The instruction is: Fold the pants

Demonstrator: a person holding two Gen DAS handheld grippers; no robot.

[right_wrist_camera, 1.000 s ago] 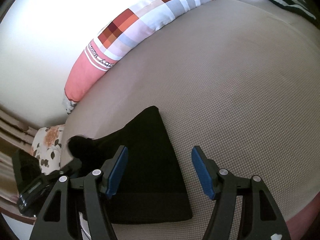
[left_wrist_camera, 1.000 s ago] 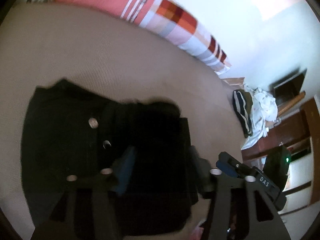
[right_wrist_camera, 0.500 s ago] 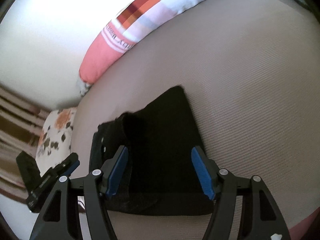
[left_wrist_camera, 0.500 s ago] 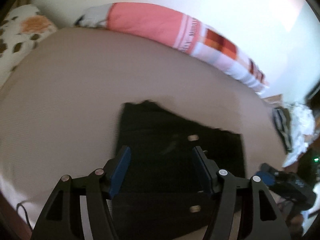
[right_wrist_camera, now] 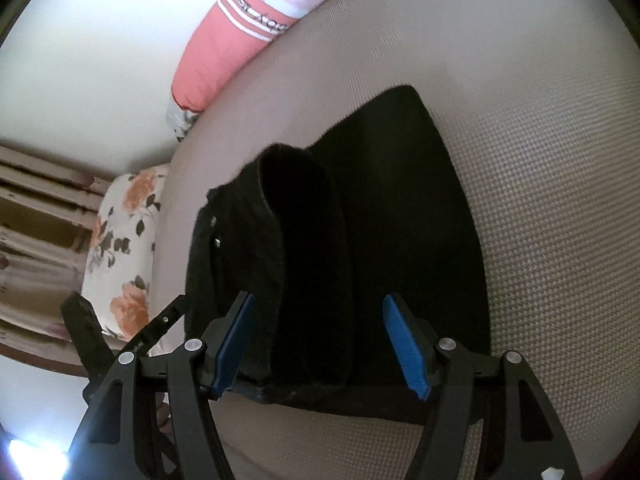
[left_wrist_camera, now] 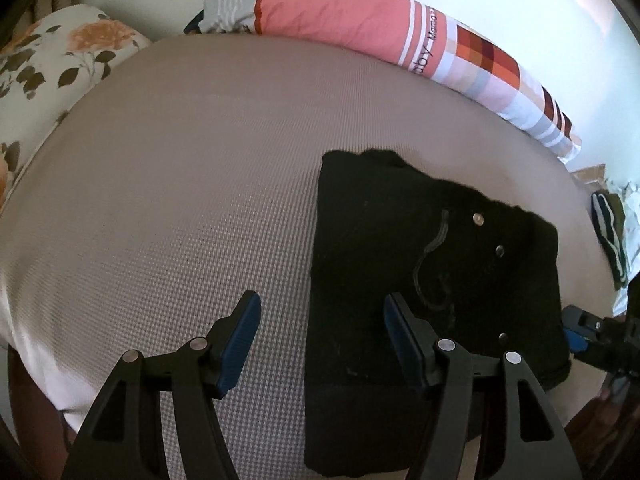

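**Q:** On the beige woven mattress (left_wrist_camera: 168, 208), what lies where, reading left to right?

**A:** At far left sits a floral cushion (left_wrist_camera: 44, 68). The left gripper (left_wrist_camera: 320, 340) hovers with its blue-padded fingers (left_wrist_camera: 240, 340) spread apart, holding nothing, and straddles the left edge of the folded black pants (left_wrist_camera: 432, 280). These lie flat on the right half of the bed as a compact rectangle, with metal rivets (left_wrist_camera: 478, 219) facing up. A long pink-and-checked bolster (left_wrist_camera: 360, 20) runs along the back.

**Q:** And the other view?

**A:** The right gripper (right_wrist_camera: 320, 340) is likewise spread wide and empty above the near edge of the black pants (right_wrist_camera: 400, 220); a raised fold stands up on the left part of the stack.

**Q:** Which step is in hand?

**A:** By appearance, the folding is nearly complete. The next move probably calls for pressing down the raised fold and squaring the edges without dragging the layers apart.
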